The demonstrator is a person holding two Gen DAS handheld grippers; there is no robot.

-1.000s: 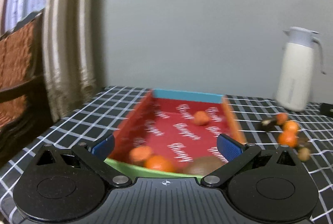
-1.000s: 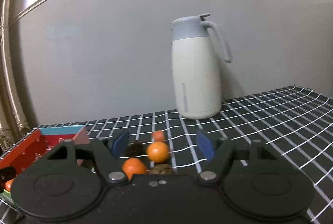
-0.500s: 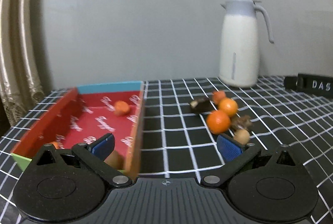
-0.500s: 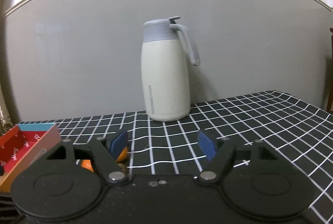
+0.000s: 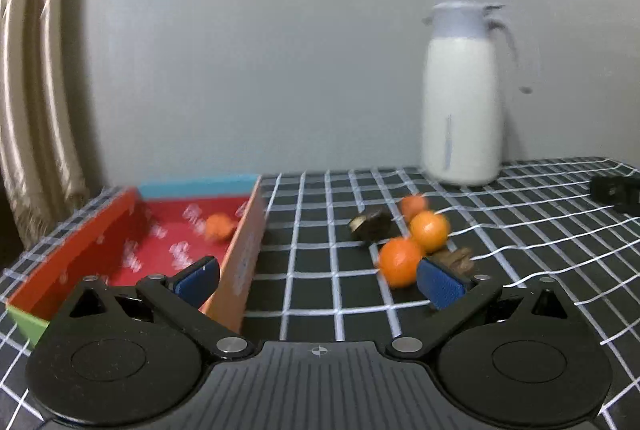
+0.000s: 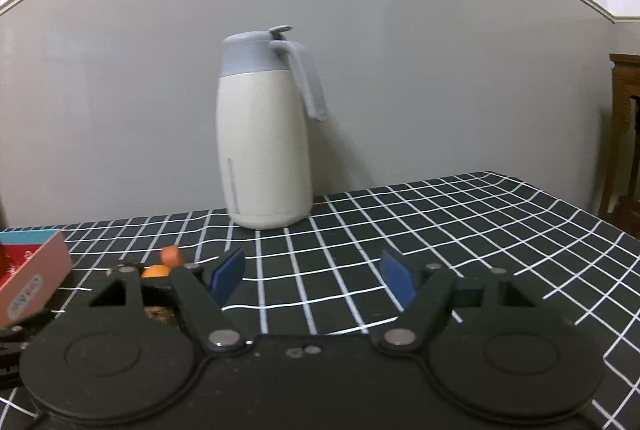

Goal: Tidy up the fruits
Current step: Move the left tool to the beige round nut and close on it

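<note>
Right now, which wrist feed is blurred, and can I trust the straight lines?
Left wrist view: motion-smeared, jug and oranges ghosted, box print unreadable. Right wrist view: sharp, jug crisp. Both views: fisheye bends the wall trim and tablecloth grid; dark corners; soft, even light, no glare.

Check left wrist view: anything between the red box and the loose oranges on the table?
Mostly bare checked tablecloth. One dark fruit lies between the red box and the oranges, close to them.
</note>
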